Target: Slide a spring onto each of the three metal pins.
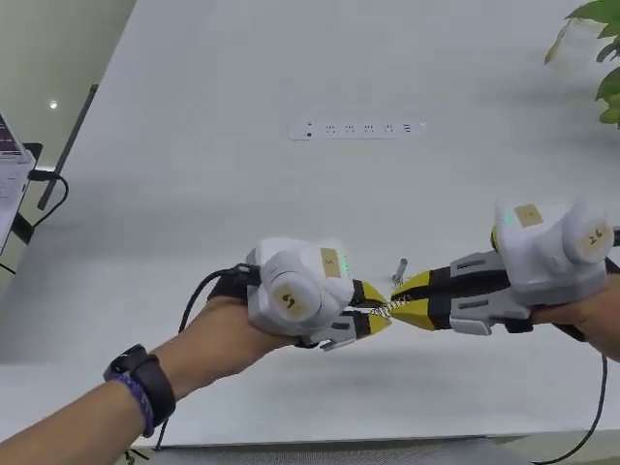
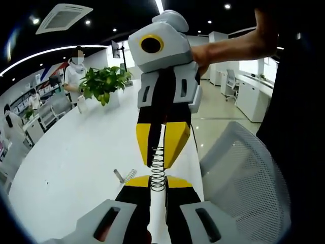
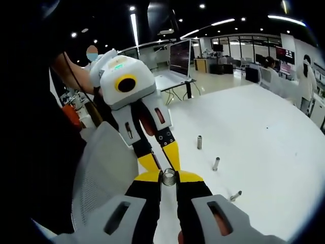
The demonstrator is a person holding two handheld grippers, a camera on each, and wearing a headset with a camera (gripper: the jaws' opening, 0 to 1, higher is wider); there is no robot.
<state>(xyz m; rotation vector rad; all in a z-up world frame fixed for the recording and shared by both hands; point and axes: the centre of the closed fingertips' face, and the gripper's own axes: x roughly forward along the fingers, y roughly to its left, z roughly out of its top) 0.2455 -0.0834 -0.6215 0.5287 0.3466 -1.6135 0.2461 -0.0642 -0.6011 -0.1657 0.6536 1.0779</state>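
A small metal spring [image 1: 394,309] stretches between my two grippers, above the white table [image 1: 291,213]. My left gripper [image 1: 373,320] is shut on one end of it. My right gripper [image 1: 407,308] is shut on the other end. In the left gripper view the spring [image 2: 158,170] runs from my own jaws up into the right gripper's yellow fingers [image 2: 175,140]. In the right gripper view the spring [image 3: 168,177] shows end-on as a ring between my jaws. Three short metal pins [image 3: 199,142] [image 3: 216,163] [image 3: 235,195] are on the table behind. One pin [image 1: 400,271] stands just beyond the grippers.
A white power strip [image 1: 356,130] lies at mid-table. A potted plant [image 1: 596,58] is at the far right corner, a laptop [image 1: 8,165] at the left edge. A white mesh chair [image 2: 244,173] sits by the table's near edge. People stand in the room beyond.
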